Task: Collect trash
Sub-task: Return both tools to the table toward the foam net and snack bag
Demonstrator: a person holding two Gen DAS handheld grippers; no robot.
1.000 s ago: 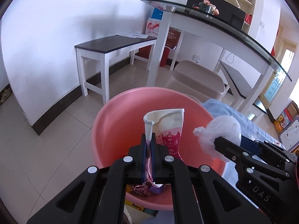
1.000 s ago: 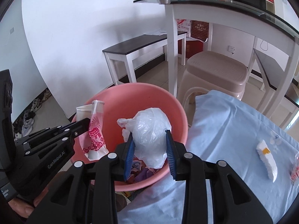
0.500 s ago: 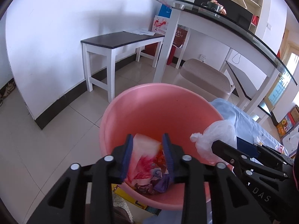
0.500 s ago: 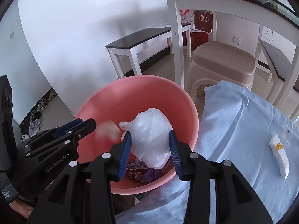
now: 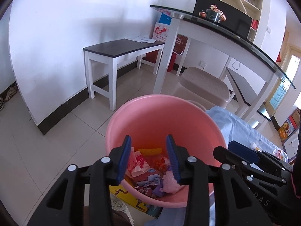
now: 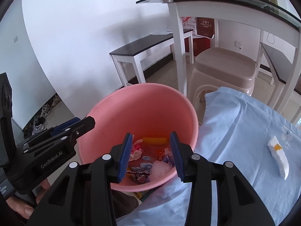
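A pink bucket (image 5: pixel 165 113) stands on the floor beside the blue-clothed table; it also shows in the right wrist view (image 6: pixel 143 101). Inside lie the crushed paper cup (image 5: pixel 138 164), a clear plastic bag (image 6: pixel 160 170), a yellow piece (image 6: pixel 155 140) and colourful wrappers. My left gripper (image 5: pixel 148 158) is open and empty above the bucket's near rim. My right gripper (image 6: pixel 150 154) is open and empty over the bucket too. A white scrap with a yellow mark (image 6: pixel 278 154) lies on the blue cloth (image 6: pixel 235 131).
A beige plastic stool (image 6: pixel 223 66) stands behind the bucket. A white bench with a dark top (image 5: pixel 122 49) is by the wall. A glass-topped table (image 5: pixel 216 28) rises behind. A yellow box (image 5: pixel 128 195) lies under the bucket's near side.
My left gripper opened and dropped the paper cup into the bucket. My right gripper opened and dropped the plastic bag into the bucket. Both are now empty.
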